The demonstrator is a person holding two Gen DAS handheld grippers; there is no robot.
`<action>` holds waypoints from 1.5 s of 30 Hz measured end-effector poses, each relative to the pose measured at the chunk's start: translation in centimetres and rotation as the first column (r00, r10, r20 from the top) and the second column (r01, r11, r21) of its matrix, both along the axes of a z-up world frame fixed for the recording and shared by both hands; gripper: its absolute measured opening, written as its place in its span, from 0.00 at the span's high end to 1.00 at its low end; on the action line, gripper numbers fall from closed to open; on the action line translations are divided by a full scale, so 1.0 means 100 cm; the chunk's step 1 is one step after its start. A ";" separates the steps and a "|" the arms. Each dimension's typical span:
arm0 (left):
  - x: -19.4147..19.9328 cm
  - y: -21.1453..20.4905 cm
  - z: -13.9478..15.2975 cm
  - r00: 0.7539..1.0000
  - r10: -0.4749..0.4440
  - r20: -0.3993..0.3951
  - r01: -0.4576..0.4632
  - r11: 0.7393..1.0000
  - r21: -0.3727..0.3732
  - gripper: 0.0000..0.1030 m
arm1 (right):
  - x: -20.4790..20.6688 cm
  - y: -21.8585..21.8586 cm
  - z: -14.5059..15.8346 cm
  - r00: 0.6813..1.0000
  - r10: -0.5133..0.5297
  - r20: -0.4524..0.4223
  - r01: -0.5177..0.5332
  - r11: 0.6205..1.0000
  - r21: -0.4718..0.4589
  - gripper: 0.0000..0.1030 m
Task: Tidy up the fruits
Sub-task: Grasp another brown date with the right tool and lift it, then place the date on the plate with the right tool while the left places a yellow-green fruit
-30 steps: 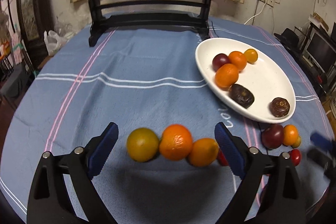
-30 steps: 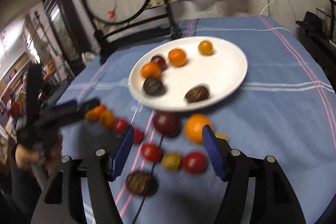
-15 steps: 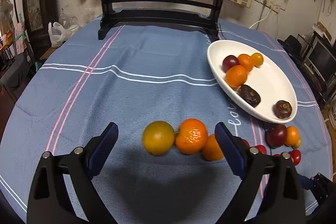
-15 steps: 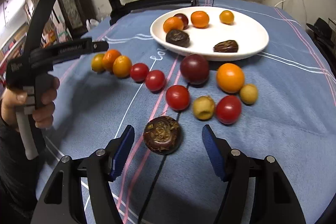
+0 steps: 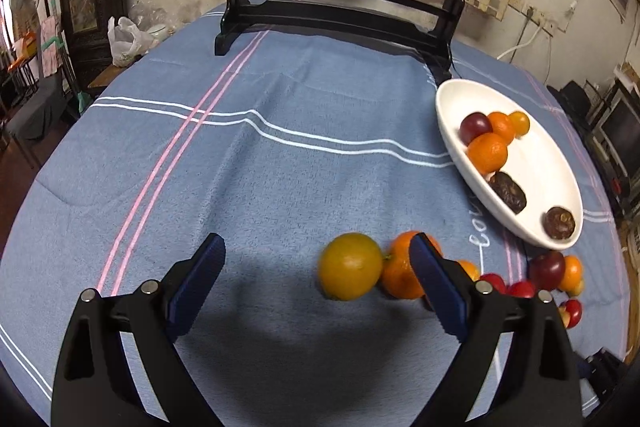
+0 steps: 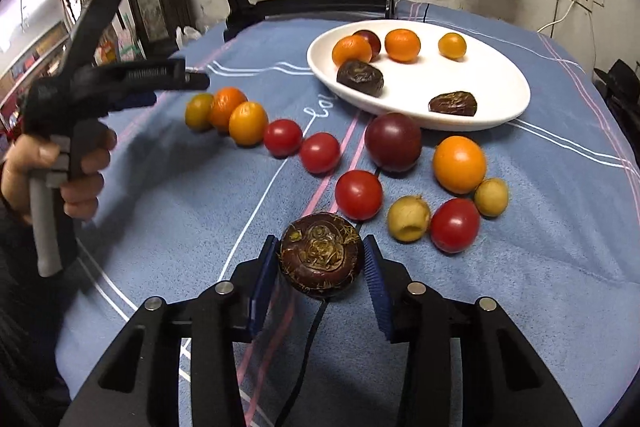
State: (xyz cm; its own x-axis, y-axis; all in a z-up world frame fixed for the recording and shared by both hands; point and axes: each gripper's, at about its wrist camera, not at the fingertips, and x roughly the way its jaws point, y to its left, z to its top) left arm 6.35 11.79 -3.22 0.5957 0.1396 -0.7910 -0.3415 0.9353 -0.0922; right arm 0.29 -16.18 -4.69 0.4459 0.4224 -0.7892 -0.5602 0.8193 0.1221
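We are closing the right tongs (image 6: 320, 263) on a dark brown water chestnut (image 6: 321, 259); both pads are touching its sides, and it is still sitting on the table (image 6: 560, 247). The left tongs (image 5: 316, 283) are gaping wide and holding nothing, with a yellow-green orange (image 5: 351, 265) just ahead of them, nearer their right pad.

We are thinking the round, hard chestnut could squirt out forward and knock the red tomato (image 6: 358, 194) and the other loose fruit just beyond the right tongs. The white plate (image 6: 500, 95) is lying farther ahead. On the cloth we are reading only part of a white cursive word, perhaps "Love".
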 end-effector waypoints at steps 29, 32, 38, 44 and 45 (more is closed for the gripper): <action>-0.001 -0.024 -0.034 0.987 -0.140 -0.076 0.152 0.971 0.186 0.40 | 0.004 -0.030 0.006 0.998 -0.039 -0.044 0.043 0.995 0.090 0.58; 0.005 -0.027 -0.036 0.988 -0.146 -0.057 0.154 0.971 0.182 0.51 | 0.003 -0.032 0.007 0.998 -0.038 -0.043 0.042 0.995 0.095 0.58; -0.002 -0.033 -0.027 0.985 -0.172 -0.029 0.174 0.970 0.171 0.67 | -0.001 -0.042 0.012 0.998 -0.050 -0.028 0.053 0.993 0.108 0.58; -0.021 -0.038 0.015 0.981 -0.168 0.094 0.156 0.980 0.121 0.67 | 0.004 -0.054 0.032 0.996 -0.081 0.029 0.077 0.990 0.119 0.58; -0.021 -0.043 0.025 0.976 -0.185 0.115 0.172 0.979 0.114 0.67 | 0.006 -0.054 0.037 0.996 -0.085 0.042 0.079 0.989 0.123 0.58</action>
